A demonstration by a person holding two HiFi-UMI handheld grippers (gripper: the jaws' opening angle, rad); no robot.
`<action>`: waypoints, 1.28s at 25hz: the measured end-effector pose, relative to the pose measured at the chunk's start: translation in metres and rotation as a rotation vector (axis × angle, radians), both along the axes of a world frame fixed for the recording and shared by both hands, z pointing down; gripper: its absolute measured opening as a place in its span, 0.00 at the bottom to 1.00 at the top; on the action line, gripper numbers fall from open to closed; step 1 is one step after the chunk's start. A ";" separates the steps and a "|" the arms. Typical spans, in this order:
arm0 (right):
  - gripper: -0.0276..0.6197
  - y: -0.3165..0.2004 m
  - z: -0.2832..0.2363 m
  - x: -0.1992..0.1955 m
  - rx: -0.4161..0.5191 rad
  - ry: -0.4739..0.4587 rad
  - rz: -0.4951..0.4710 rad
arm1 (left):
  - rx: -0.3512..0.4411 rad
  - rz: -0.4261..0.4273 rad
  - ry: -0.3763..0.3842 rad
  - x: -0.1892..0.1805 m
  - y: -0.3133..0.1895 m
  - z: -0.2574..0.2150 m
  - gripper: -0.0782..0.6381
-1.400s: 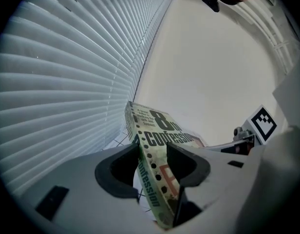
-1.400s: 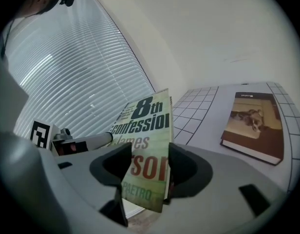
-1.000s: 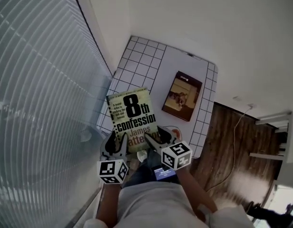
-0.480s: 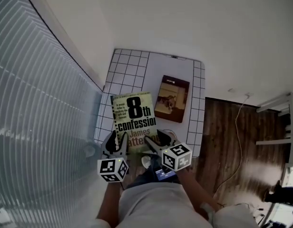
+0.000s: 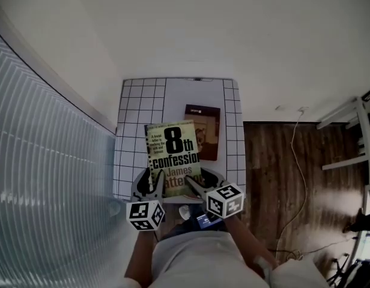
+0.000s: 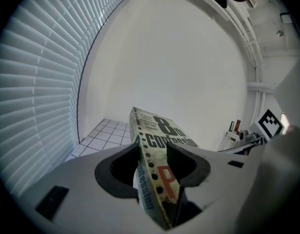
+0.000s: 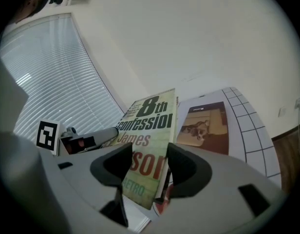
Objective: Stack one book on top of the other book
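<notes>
From the head view, the person holds the 8th Confession book up over the white tiled table with both tongs. The left gripper has the near left corner and the right gripper has the near right corner. The brown book lies flat on the table, farther off and a little to the right. The far corner of the held book hides part of it.

In the left gripper view, the jaws squeeze the book on its spine side. The book sticks out ahead, tipped on its edge, with the table below it.

In the right gripper view, the jaws pinch the book's other side. The brown book lies on the table just past it, to the right.

I think this is the carrying step: the book is up in the air and not yet set down. Next it needs to go a bit farther and to the right, until it sits over the brown book. Then it must come down flat, and only then should both tongs let go.
</notes>
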State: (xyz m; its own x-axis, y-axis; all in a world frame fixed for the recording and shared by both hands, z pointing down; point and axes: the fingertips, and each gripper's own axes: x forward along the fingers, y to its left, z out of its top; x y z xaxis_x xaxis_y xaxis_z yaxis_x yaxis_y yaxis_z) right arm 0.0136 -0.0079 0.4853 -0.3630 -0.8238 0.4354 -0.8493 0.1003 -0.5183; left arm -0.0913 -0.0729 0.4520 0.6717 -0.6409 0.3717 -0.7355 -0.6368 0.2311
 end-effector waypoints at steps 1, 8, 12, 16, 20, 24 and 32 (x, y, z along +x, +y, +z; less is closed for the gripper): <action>0.41 -0.001 0.000 0.004 -0.001 0.001 0.010 | -0.003 0.012 0.001 0.005 -0.002 0.001 0.38; 0.41 -0.008 0.005 0.026 -0.005 -0.004 0.064 | -0.006 0.073 -0.012 0.031 -0.016 0.006 0.38; 0.41 -0.011 0.004 0.034 -0.014 -0.014 0.087 | -0.014 0.088 -0.015 0.041 -0.021 0.006 0.38; 0.41 -0.011 -0.002 0.045 -0.015 -0.015 0.104 | -0.016 0.105 -0.005 0.052 -0.024 0.001 0.38; 0.40 -0.011 -0.013 0.058 -0.005 -0.016 0.126 | 0.004 0.128 0.012 0.067 -0.027 -0.011 0.38; 0.40 -0.007 -0.021 0.067 0.005 -0.026 0.154 | 0.019 0.147 0.025 0.079 -0.026 -0.019 0.38; 0.40 -0.001 -0.019 0.075 -0.004 -0.020 0.182 | -0.005 0.185 0.029 0.090 -0.025 -0.012 0.38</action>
State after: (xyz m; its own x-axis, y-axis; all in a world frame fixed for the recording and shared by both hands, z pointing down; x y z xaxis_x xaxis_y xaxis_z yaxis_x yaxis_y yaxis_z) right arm 0.0882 -0.0090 0.4663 -0.2163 -0.8750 0.4330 -0.8429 -0.0565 -0.5352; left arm -0.0012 -0.0982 0.4400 0.7887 -0.5032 0.3532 -0.5986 -0.7595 0.2547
